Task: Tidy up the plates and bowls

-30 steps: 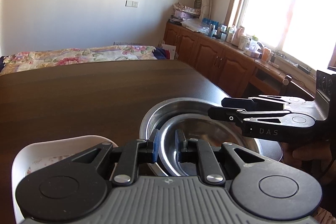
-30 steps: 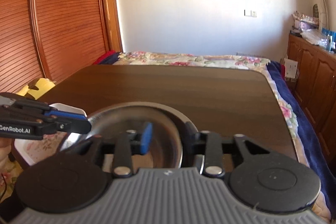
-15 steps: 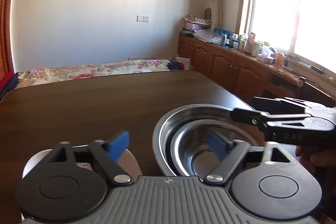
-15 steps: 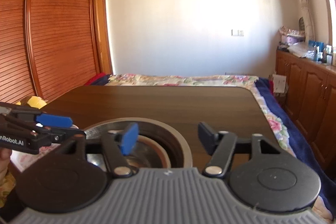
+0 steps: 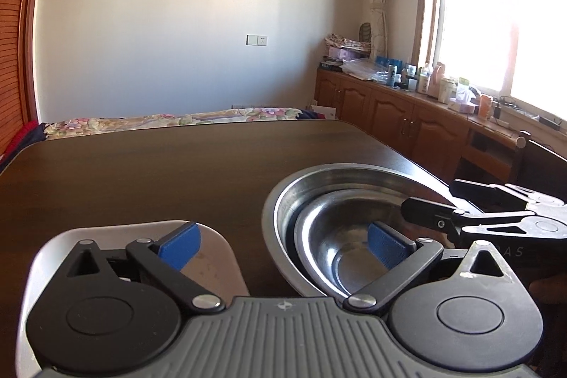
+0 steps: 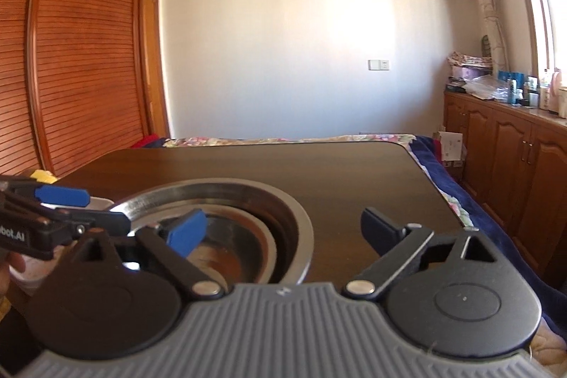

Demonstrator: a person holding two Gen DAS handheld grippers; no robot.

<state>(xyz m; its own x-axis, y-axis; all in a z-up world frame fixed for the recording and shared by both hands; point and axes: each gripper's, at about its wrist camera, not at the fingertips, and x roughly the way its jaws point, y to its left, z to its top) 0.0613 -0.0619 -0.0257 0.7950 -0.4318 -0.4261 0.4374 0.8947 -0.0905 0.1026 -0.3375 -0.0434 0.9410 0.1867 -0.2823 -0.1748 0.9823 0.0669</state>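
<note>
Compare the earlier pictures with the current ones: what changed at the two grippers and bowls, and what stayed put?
Both grippers let go: the left gripper and right gripper released the small steel bowl; jaws opening. It stays nested in the large bowl; white dish unmoved.

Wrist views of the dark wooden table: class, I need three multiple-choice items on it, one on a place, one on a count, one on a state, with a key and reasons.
1. Where does the smaller shiny steel bowl sit?
A. Inside the larger steel bowl
B. On the white rounded-square plate
C. On the bed

2. How many steel bowls are on the dark wooden table?
A. One
B. Two
C. Four

3. What does the left tool hold?
A. The plate
B. A bowl rim
C. Nothing

Key: 1 A, its rim lies within the larger rim; 2 B, only two nested rims show; 3 C, its blue pads stand far apart, jaws opening, gripping nothing.
</note>
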